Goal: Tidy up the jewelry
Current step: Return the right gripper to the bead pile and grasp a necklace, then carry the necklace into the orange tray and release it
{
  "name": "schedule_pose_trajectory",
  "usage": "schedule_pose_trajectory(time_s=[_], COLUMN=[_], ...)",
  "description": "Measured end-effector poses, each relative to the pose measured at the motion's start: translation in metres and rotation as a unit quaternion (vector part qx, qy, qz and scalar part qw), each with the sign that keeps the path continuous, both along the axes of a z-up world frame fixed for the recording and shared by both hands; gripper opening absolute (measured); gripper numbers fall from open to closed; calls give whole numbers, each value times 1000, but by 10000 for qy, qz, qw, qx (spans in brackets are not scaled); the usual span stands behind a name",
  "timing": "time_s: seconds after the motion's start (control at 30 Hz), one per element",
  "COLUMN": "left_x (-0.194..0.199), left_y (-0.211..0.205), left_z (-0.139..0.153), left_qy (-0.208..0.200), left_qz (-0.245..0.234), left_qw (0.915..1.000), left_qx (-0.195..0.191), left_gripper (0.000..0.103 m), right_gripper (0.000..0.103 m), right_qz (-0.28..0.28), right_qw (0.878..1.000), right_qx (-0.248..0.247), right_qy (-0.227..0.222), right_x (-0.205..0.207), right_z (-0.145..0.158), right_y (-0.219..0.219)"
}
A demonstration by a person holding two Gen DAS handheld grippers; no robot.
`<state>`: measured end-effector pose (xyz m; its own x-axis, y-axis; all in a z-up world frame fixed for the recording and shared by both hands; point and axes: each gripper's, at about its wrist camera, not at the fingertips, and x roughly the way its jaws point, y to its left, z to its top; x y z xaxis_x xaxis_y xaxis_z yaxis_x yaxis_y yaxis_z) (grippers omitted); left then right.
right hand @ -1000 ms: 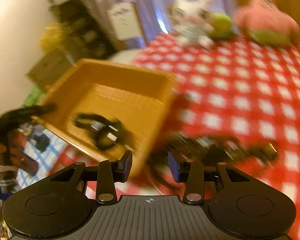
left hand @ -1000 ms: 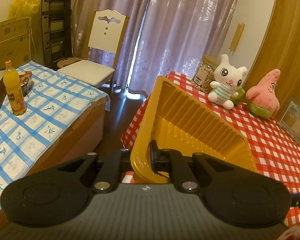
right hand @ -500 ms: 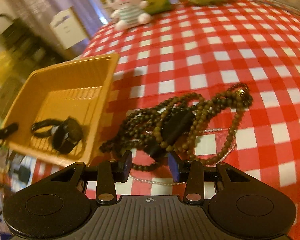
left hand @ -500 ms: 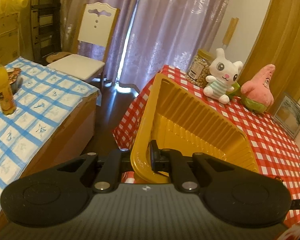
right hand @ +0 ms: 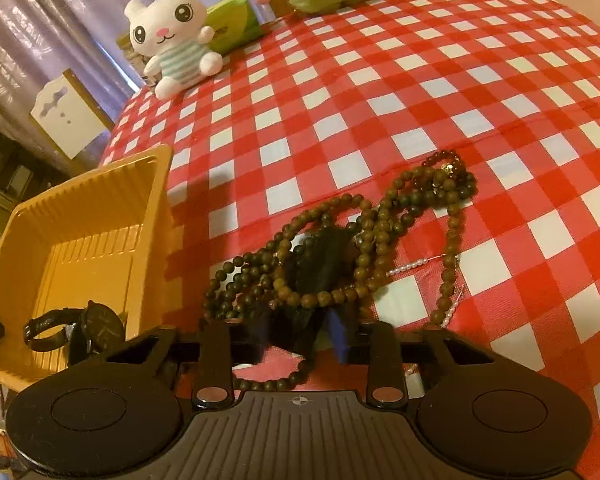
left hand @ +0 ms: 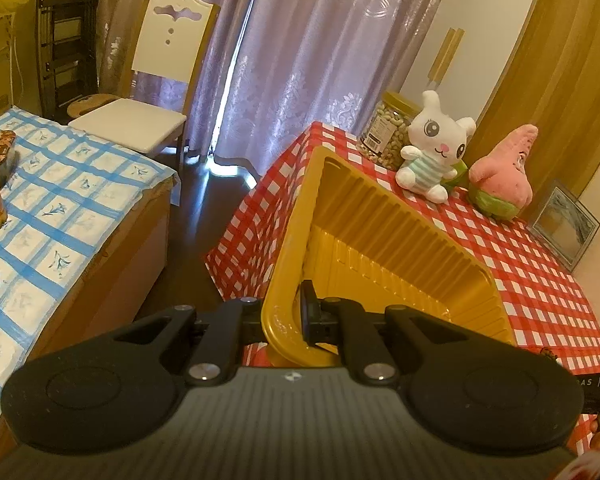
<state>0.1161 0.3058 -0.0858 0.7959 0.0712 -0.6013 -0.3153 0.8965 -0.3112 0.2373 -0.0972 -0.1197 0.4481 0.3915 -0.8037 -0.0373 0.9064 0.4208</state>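
Tray and beads on the counter

The beads (right hand: 340,248) lie on the counter (right hand: 380,80) just ahead of the right hand-held gripper (right hand: 300,336), with the tray (right hand: 80,240) to its left holding a watch (right hand: 88,328). Two plush toys (right hand: 172,32) sit far ahead, a jar (left hand: 386,128) behind them.

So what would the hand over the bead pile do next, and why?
Probably finish closing, then lift. The right gripper has its jaws closing around the dark piece amid the brown bead strands on the checked cloth. The left gripper holds the yellow tray by its rim, tilted beside them, a black watch already inside.
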Motion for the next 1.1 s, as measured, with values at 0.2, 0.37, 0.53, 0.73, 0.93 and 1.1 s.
schedule_pose_trajectory(time_s=[0.2, 0.37, 0.53, 0.73, 0.93, 1.1], left_x=[1, 2, 2, 2, 1, 0], left_y=[1, 2, 2, 2, 2, 2], left_z=[-2, -3, -3, -3, -3, -5], left_qy=[45, 68, 70, 63, 73, 70], left_qz=[-41, -45, -41, -45, -36, -32], left_qw=[10000, 9999, 9999, 10000, 10000, 10000], left_qx=[-31, -59, -62, -51, -55, -50], left_gripper=[8, 8, 8, 8, 8, 8], right_gripper=[24, 23, 22, 22, 22, 22], right_qz=[208, 407, 480, 543, 915, 1453], right_qw=[9997, 9989, 9983, 9963, 9894, 9821], right_qx=[-11, 103, 319, 599, 853, 738], right_qy=[135, 222, 69, -304, -744, -947], right_x=[-8, -21, -31, -32, -23, -13], right_z=[5, 14, 30, 54, 72, 65], right_y=[-2, -7, -9, 0, 27, 67])
